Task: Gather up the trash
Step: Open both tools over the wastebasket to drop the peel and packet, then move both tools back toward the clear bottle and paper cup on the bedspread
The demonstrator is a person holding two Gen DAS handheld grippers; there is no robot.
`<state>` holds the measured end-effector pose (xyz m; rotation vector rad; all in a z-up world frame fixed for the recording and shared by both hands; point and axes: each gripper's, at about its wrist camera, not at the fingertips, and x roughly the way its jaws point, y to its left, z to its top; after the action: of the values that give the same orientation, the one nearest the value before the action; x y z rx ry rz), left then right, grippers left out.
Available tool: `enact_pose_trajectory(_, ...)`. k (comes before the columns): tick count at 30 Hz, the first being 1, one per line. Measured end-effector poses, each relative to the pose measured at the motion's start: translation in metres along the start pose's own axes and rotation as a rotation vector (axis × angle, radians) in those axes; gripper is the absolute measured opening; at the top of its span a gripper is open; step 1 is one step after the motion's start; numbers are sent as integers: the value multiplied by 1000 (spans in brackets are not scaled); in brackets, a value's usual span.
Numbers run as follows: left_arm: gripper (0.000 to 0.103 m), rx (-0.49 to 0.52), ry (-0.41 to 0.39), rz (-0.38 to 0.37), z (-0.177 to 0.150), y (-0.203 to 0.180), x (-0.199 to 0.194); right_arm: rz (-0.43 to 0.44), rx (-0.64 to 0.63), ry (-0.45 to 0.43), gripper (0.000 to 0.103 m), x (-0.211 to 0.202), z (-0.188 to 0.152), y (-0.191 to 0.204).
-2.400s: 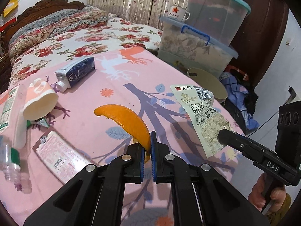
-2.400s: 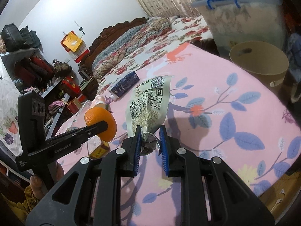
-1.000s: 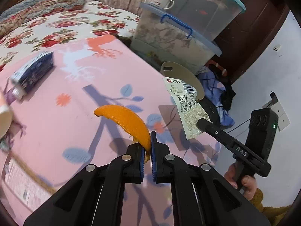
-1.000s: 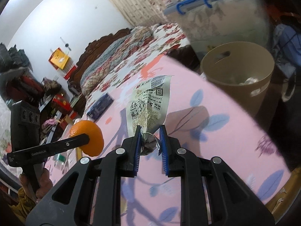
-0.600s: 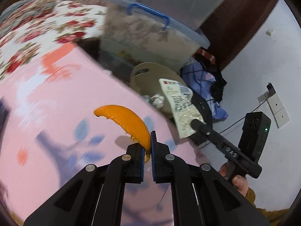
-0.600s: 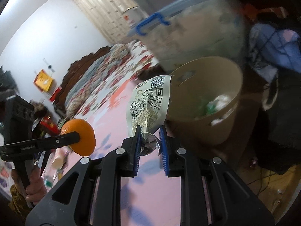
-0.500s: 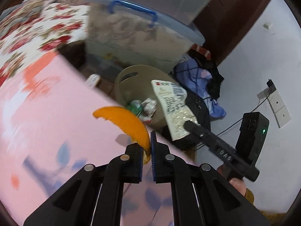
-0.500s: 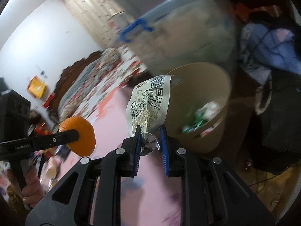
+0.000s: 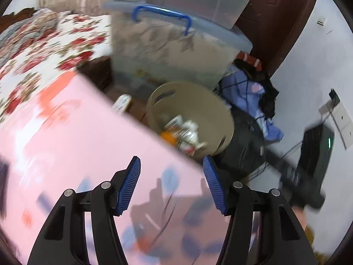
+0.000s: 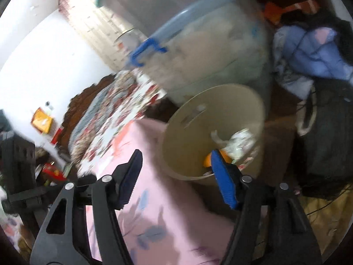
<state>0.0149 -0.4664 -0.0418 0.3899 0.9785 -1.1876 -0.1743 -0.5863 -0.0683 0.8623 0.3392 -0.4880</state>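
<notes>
Partly blurred bin (image 9: 222,119), orange peel (image 9: 168,136) half-hidden

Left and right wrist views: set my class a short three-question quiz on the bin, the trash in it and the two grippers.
1. True or false: the orange peel lies inside the beige bin.
2. What is between the pads of the left gripper?
3. The storage box with the blue handle stands: A) behind the bin, B) on the pink cloth, C) inside the bin.

Key: 1 true. 2 nothing; its jaws are opening, as are the empty right gripper's. 3 A.
</notes>
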Motion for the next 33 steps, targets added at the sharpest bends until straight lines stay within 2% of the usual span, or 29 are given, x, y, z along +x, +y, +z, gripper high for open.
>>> enact_pose_trajectory(6, 56, -69, -2, 25, -97, 49, -72, 132, -107, 115, 62, 21, -30, 72)
enact_pose_trajectory(9, 57, -136, -28, 49, -145, 82, -115, 195, -167, 194, 62, 35, -54, 113)
enact_pose_trajectory(14, 57, -331, -141, 181, -214, 151, -194, 309, -238, 383, 62, 76, -99, 183)
enact_pose_trajectory(18, 57, -484, -230, 223, -255, 197, -235, 393, -288, 540, 63, 118, -142, 248)
enact_pose_trajectory(21, 57, -543, -267, 289, -273, 219, -253, 420, -283, 618, 71, 153, -166, 284)
enact_pose_trajectory(24, 69, -564, -306, 366, -280, 227, -263, 420, -260, 663, 73, 183, -185, 311)
enact_pose_trajectory(26, 71, -558, -316, 391, -282, 230, -266, 415, -253, 679, 73, 198, -195, 327)
enact_pose_trajectory(30, 71, -529, -269, 471, -276, 241, -252, 412, -228, 730, 73, 221, -209, 344)
enact_pose_trajectory(33, 72, -503, -262, 498, -272, 245, -244, 420, -217, 743, 73, 227, -216, 351)
